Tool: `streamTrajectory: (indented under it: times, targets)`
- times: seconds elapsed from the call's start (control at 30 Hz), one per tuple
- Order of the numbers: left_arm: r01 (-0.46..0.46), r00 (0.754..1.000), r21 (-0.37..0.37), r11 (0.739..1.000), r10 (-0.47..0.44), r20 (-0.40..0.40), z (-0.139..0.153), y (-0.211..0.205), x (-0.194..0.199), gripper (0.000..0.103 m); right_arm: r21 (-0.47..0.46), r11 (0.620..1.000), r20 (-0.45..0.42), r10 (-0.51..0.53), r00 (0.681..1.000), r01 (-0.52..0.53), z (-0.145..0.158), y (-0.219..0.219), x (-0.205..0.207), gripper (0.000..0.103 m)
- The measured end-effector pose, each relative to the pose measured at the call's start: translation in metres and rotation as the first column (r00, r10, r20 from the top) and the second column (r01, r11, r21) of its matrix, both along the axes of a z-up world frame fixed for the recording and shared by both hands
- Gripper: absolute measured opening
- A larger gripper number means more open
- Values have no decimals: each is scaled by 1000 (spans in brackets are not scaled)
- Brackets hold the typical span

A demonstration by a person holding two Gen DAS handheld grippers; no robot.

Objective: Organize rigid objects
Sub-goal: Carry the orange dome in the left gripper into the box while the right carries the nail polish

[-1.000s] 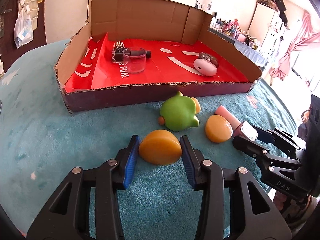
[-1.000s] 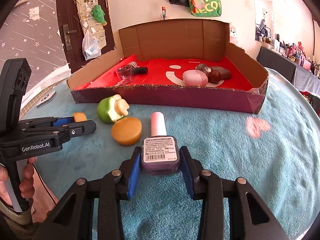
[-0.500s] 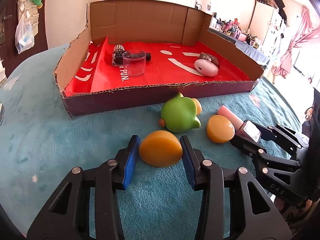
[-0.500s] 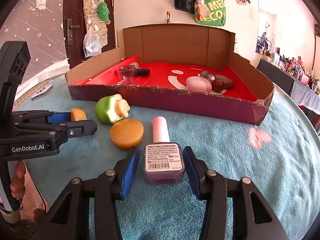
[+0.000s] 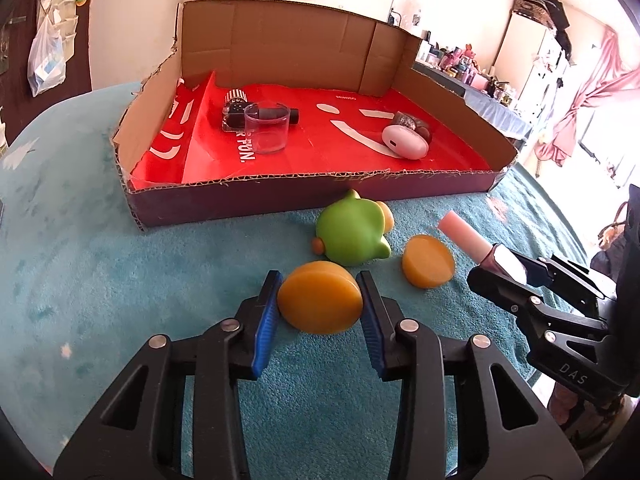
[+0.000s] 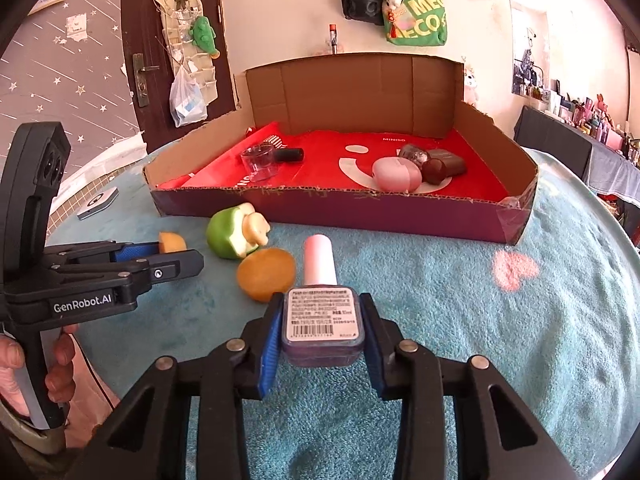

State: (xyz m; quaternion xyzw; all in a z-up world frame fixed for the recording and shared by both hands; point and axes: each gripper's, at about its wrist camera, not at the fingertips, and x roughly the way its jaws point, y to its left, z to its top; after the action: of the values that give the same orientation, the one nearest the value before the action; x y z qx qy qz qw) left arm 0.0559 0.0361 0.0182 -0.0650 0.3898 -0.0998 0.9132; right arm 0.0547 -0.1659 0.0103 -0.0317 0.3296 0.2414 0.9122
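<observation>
Now two orange discs: left gripper (image 5: 320,300) pinching one (image 5: 320,302); right gripper (image 6: 320,328) closing on polish bottle (image 6: 322,320).

Teal-covered table (image 5: 100,272), cardboard tray (image 5: 280,200), toys.

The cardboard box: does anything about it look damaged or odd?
Yes. The cardboard box has a torn front right corner, patched with clear tape, and its cut edges are ragged. Its walls are uneven: high at the back, low in front. Inside, the red liner is creased.
</observation>
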Motion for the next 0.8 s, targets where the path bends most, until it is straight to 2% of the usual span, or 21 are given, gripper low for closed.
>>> streamTrajectory:
  times: [0.37, 0.8]
  targets:
    - [30, 999, -13, 999, -29, 29, 15, -4, -2, 35, 23, 999, -16, 42, 999, -41, 10, 5, -2, 38]
    - [42, 997, -1, 999, -42, 71, 36, -6, 10, 35, 27, 997, 40, 77, 996, -78, 40, 6, 5, 38]
